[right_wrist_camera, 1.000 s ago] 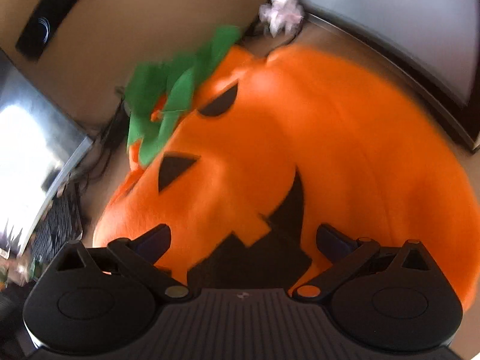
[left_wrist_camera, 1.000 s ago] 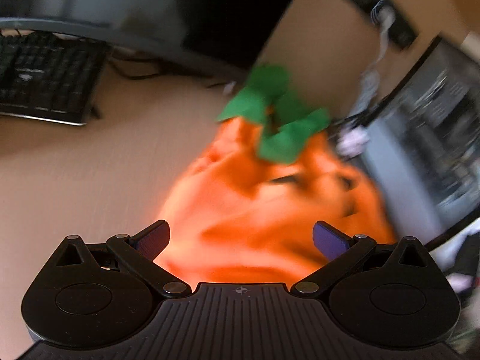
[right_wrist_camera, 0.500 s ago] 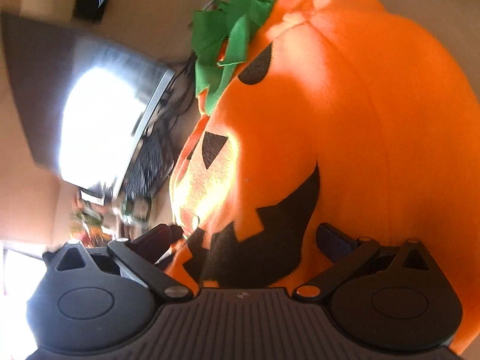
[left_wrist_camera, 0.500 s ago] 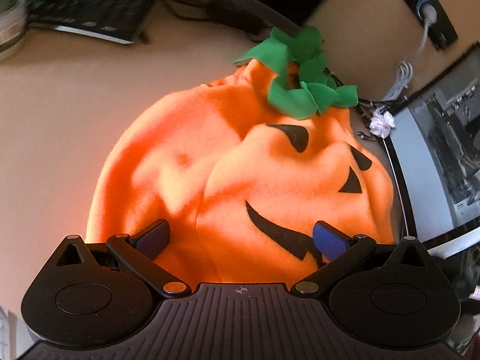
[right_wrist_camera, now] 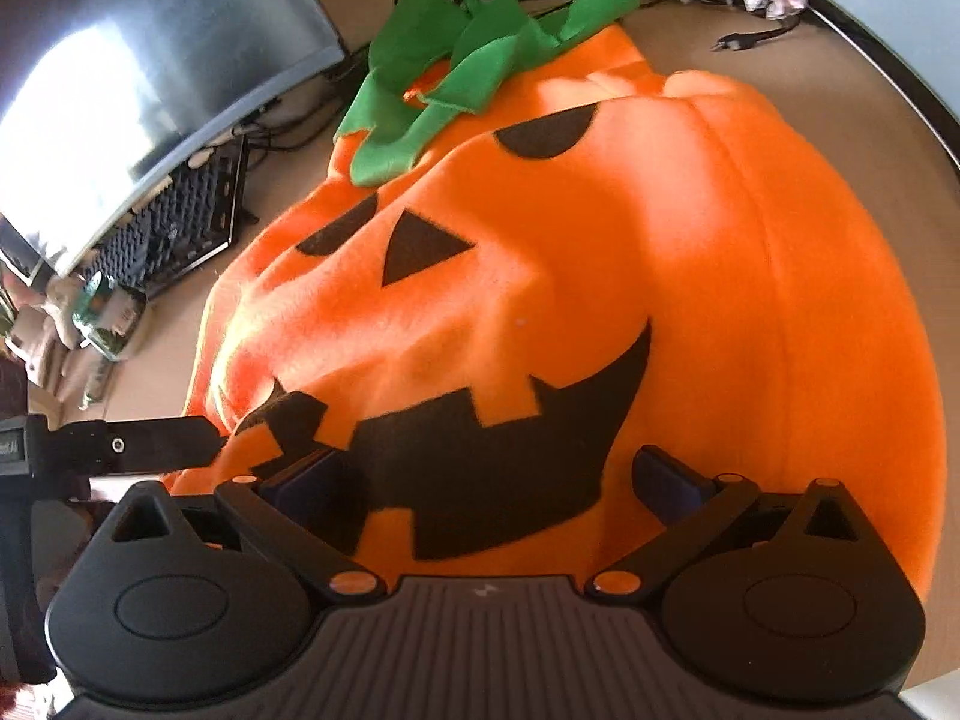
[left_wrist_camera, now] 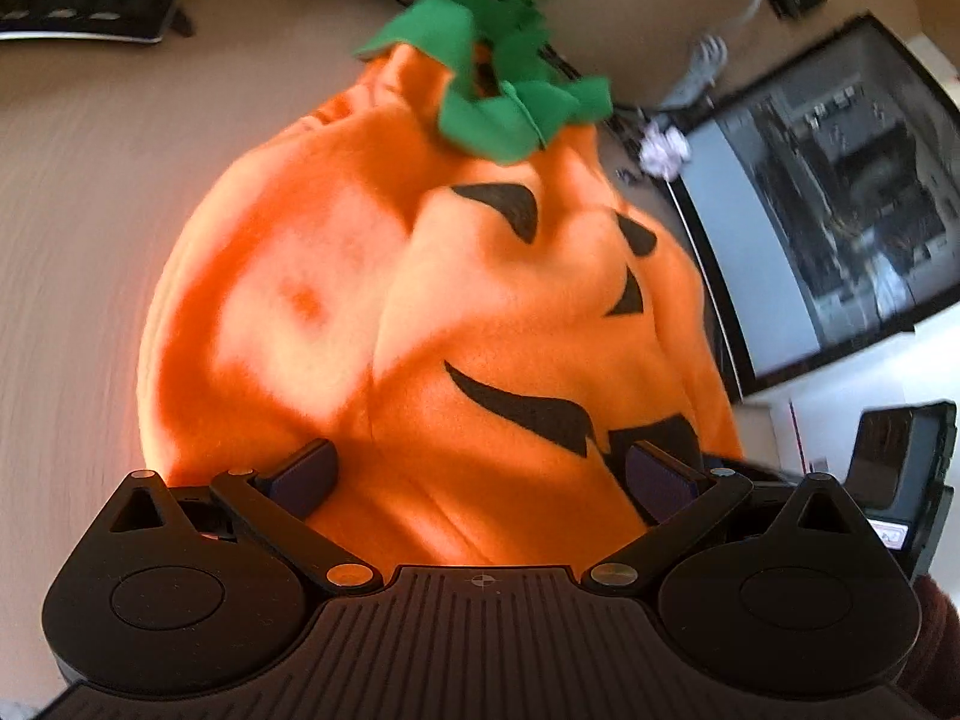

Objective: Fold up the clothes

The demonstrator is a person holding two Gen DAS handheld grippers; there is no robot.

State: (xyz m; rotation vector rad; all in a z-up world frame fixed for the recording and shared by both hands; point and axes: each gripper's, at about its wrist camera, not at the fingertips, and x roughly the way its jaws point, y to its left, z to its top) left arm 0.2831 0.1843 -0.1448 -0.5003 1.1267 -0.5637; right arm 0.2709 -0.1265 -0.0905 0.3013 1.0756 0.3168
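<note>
While the pumpkin costume (right_wrist_camera: 600, 276) lies spread over the tan desk (left_wrist_camera: 72, 228), face side up and nowhere doubled over, the fold itself looks not yet begun; I'd judge this the step of taking hold of the near hem. It fills most of both views, a big rounded body of orange fleece, rumpled into soft ridges with sun patches across it. On the far side of it a curved monitor (right_wrist_camera: 132, 60) stands beside a black keyboard (right_wrist_camera: 180, 222), and a second screen (left_wrist_camera: 828, 204) runs along the costume's other flank.

The left gripper (left_wrist_camera: 480, 474) and the right gripper (right_wrist_camera: 504, 480) both sit low at the near edge, jaws spread wide with fleece between the fingers but nothing pinched. In the right wrist view the left gripper's finger reaches in at the hem by the mouth corner; whether it touches the cloth I can't tell.

Next, I'd guess, each needs to close on the hem and carry it up toward the collar, keeping the two sides level so the thick fleece doesn't bunch.

Smaller details: the jagged black grin (right_wrist_camera: 480, 450), the green leaf collar (right_wrist_camera: 474, 66) at the far end, the slanted eyes (right_wrist_camera: 546, 132) and the triangle nose (right_wrist_camera: 420, 246).
</note>
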